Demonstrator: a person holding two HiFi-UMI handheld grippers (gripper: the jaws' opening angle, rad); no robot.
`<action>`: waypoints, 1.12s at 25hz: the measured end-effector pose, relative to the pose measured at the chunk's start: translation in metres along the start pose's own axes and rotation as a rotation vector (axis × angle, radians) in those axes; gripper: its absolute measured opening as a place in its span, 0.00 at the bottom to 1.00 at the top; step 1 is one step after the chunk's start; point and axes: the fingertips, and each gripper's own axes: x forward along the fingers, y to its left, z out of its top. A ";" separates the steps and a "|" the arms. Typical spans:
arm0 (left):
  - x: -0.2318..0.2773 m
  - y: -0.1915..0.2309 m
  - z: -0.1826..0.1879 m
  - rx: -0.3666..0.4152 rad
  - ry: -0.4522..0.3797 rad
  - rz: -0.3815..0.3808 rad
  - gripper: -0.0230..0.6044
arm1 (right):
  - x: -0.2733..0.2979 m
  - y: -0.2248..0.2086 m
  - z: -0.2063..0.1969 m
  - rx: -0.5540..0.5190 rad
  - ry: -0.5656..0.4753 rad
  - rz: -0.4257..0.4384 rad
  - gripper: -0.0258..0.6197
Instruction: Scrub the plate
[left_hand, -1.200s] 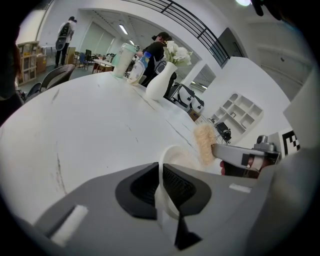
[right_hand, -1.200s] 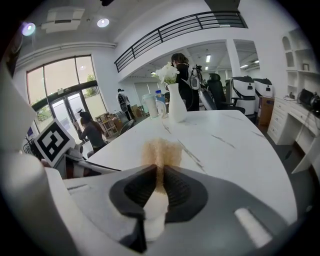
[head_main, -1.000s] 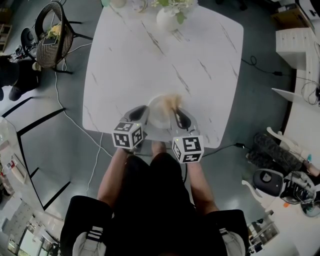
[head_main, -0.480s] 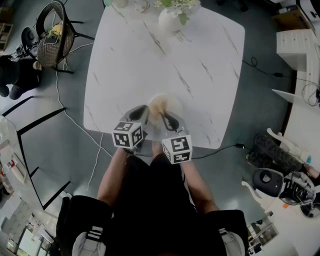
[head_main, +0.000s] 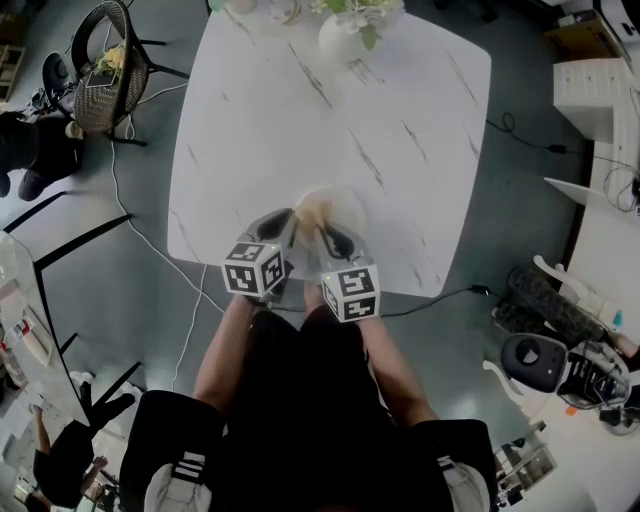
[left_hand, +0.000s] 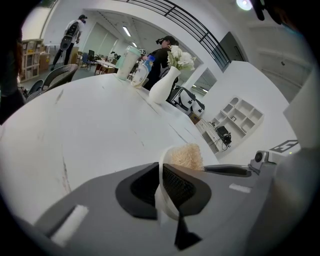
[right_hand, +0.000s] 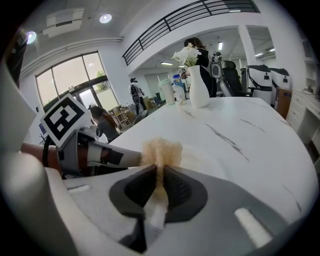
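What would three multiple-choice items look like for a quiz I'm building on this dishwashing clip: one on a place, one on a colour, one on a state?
1. Where on the table is the plate?
A. near edge, by the person
B. far edge
C. centre
2. What colour is the scrubber?
A. blue
B. tan
C. black
3. What are the left tongs doing?
A. standing open, empty
B. clamping the plate's rim
C. holding the scrubber
Answers: 1 A, the head view shows it just ahead of the person's arms. 2 B, pale tan fibres stick out of the right tongs. 3 B, the white rim is pinched between their pads.
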 end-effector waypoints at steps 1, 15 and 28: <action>0.000 0.000 0.000 0.000 -0.001 -0.001 0.09 | 0.000 -0.001 -0.001 0.002 0.003 -0.003 0.11; -0.003 0.005 0.001 -0.012 -0.008 0.006 0.09 | -0.011 -0.032 -0.009 0.021 0.008 -0.082 0.11; -0.005 0.006 0.000 -0.023 -0.008 0.013 0.08 | -0.030 -0.059 -0.005 0.045 -0.002 -0.157 0.11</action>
